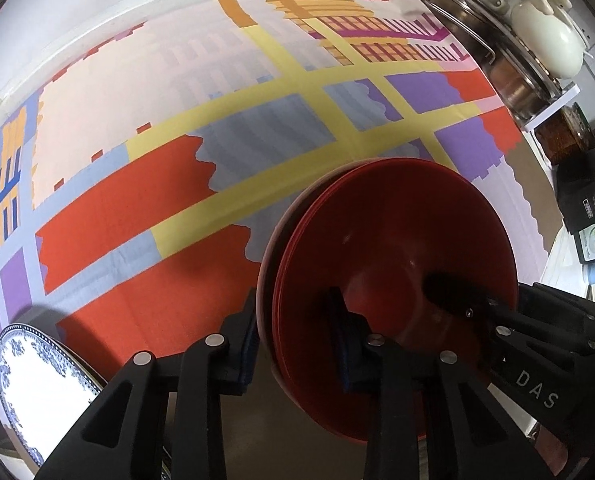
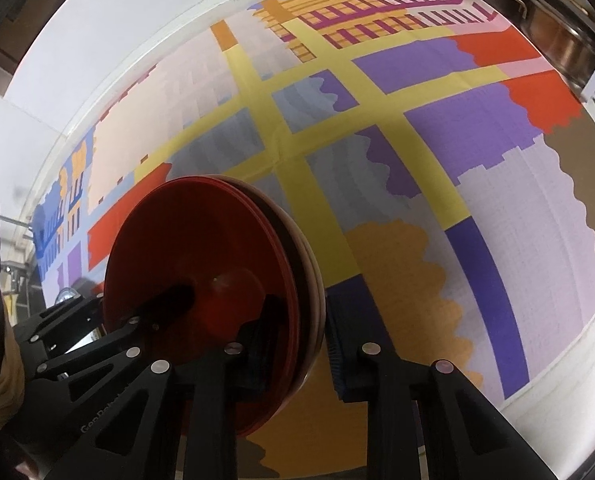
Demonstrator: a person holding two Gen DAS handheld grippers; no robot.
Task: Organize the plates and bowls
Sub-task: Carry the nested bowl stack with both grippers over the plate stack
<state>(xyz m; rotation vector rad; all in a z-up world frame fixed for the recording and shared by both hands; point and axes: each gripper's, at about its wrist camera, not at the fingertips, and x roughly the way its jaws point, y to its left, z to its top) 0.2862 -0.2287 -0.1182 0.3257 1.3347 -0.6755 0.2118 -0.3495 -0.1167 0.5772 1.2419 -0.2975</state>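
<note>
Now | step: carrying stack of red plates [image 1: 393,264] on edge above patterned tablecloth [image 1: 145,208] | left gripper [image 1: 297,344] jaws clamp near-left rim; right gripper [image 2: 297,344] jaws straddle opposite rim (pad contact unclear) | next: lower together, beside blue-patterned plate [image 1: 37,384] probably.

A counter [image 1: 109,12] with a pale rim is spread with a patterned cloth [image 1: 201,128] in red, yellow, purple and grey blocks. A blue-and-white plate [image 1: 41,392] lies on it, left of the left fingers [image 1: 245,352]. A stack of steel pots [image 1: 477,44] stands far beyond the fingers, to the right.
</note>
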